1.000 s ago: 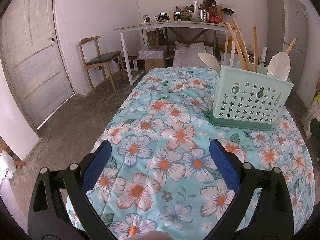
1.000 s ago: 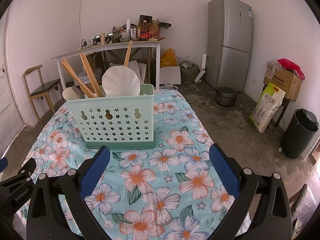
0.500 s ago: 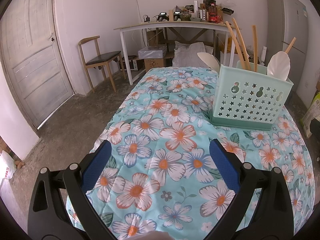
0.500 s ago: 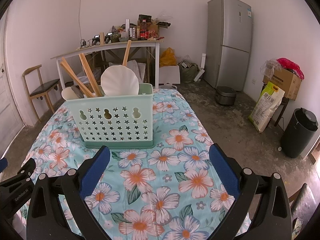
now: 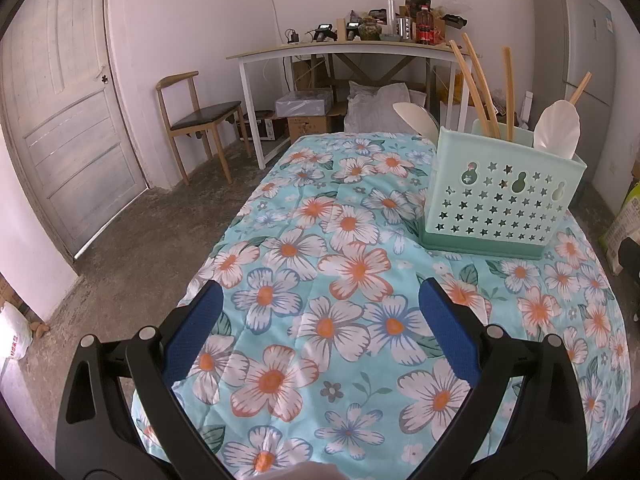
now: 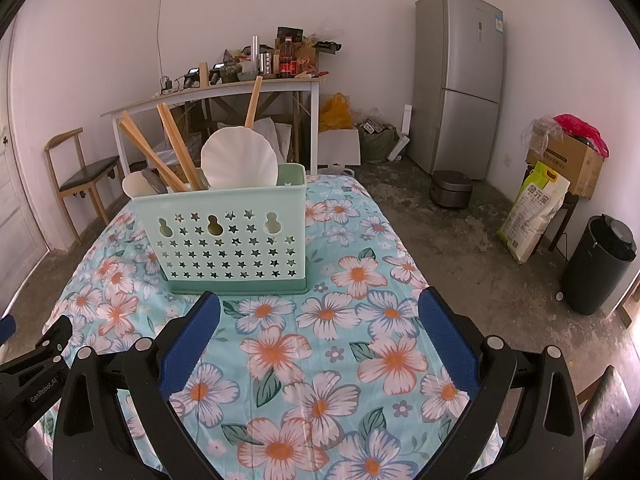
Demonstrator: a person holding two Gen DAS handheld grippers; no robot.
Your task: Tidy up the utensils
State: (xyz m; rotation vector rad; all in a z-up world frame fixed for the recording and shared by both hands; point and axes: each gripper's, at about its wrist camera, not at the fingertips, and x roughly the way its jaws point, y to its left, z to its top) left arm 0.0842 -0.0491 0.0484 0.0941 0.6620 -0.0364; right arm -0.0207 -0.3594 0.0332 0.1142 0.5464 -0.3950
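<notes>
A mint-green utensil holder with star holes (image 5: 498, 204) (image 6: 228, 236) stands on the floral tablecloth (image 5: 320, 280) (image 6: 340, 340). It holds wooden chopsticks (image 5: 476, 88) (image 6: 176, 152), a white shell-shaped spoon with a wooden handle (image 5: 558, 132) (image 6: 239, 164) and a second white spoon (image 5: 414, 118) (image 6: 138, 188). My left gripper (image 5: 320, 312) is open and empty, well short of the holder and to its left. My right gripper (image 6: 319, 318) is open and empty just in front of the holder.
Part of the left gripper shows at the lower left of the right wrist view (image 6: 36, 356). Beyond the table stand a cluttered white desk (image 5: 352, 48), a wooden chair (image 5: 200, 120), a fridge (image 6: 460, 80), a black bin (image 6: 596, 264) and a door (image 5: 68, 120).
Both grippers stay open and empty. The right wrist view has shifted slightly, with the holder a little lower left in it. The left view is nearly unchanged.
</notes>
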